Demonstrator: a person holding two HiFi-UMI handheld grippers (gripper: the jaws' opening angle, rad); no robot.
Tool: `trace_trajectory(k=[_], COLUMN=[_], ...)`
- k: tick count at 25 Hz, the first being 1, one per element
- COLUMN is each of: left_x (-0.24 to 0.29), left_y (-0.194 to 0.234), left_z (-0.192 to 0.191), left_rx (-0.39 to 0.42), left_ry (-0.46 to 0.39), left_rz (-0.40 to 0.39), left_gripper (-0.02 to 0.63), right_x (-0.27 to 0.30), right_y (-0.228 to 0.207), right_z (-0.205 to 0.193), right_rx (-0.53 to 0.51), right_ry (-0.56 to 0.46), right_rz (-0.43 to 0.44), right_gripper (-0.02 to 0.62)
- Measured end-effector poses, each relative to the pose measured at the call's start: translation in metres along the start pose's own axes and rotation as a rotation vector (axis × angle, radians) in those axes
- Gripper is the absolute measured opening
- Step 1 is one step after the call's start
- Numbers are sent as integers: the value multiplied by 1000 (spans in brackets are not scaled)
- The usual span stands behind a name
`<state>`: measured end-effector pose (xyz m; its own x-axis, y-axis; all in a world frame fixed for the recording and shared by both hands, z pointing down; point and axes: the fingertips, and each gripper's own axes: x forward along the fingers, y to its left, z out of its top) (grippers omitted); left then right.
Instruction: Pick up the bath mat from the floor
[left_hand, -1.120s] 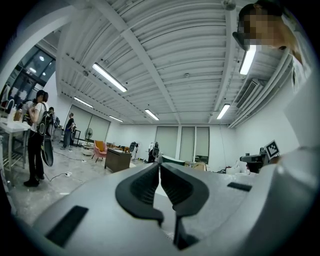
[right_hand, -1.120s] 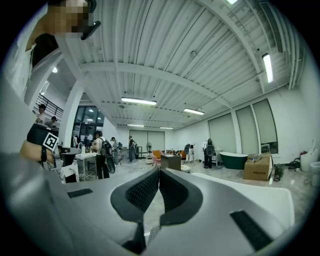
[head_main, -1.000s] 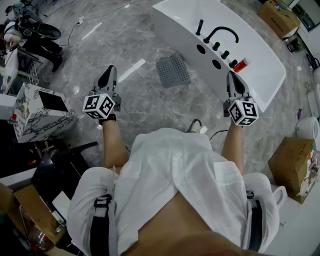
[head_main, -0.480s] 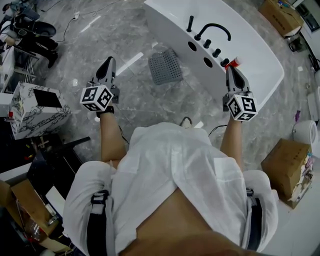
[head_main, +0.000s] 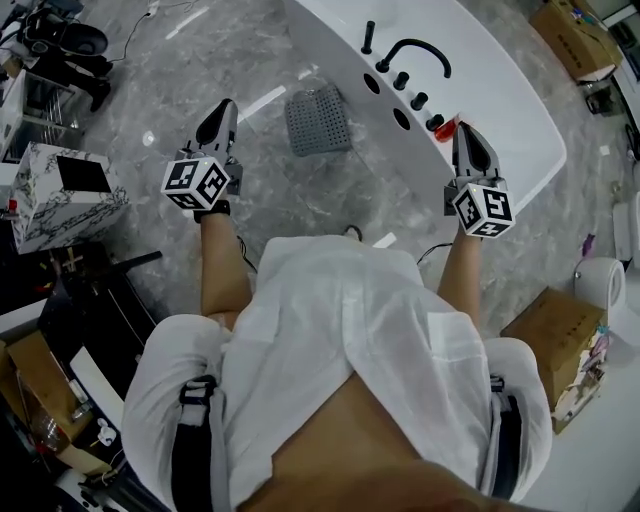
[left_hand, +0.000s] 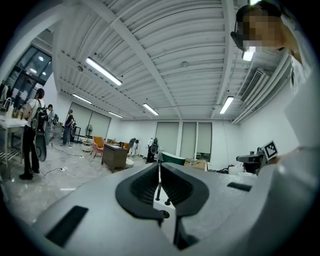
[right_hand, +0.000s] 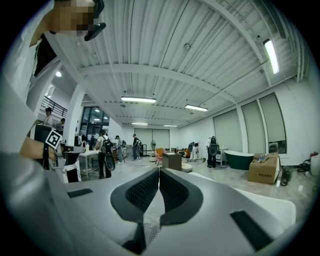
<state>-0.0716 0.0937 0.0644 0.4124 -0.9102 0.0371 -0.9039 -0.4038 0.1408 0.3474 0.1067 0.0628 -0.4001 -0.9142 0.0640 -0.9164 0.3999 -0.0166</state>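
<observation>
Walked on a little, sliding the grey bath mat (head_main: 318, 120) up and left to the upper middle, flat on the floor beside the white bathtub (head_main: 520, 110). Kept left gripper (head_main: 221, 105) and right gripper (head_main: 467, 130) pinched together, empty. Not picked up yet; probably must bend down.

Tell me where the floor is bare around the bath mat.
Bare floor lies left of the bath mat, toward the left gripper, and on its near side. Its right edge sits close to the bathtub, so that side is tight. The far left, around the marble-patterned box, is cluttered.
</observation>
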Motion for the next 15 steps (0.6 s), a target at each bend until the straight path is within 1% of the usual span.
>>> trace_trajectory(k=[6, 15], left_x=[6, 6], left_y=[-17, -5], left_z=[-11, -15], left_rx=[-1, -9], left_ry=[13, 22], left_rz=[29, 85], left_gripper=[17, 17], right_x=[11, 39], right_y=[-16, -16], right_z=[-10, -18], right_rx=[8, 18], right_ry=[7, 25], right_rz=[45, 97], right_gripper=[28, 28])
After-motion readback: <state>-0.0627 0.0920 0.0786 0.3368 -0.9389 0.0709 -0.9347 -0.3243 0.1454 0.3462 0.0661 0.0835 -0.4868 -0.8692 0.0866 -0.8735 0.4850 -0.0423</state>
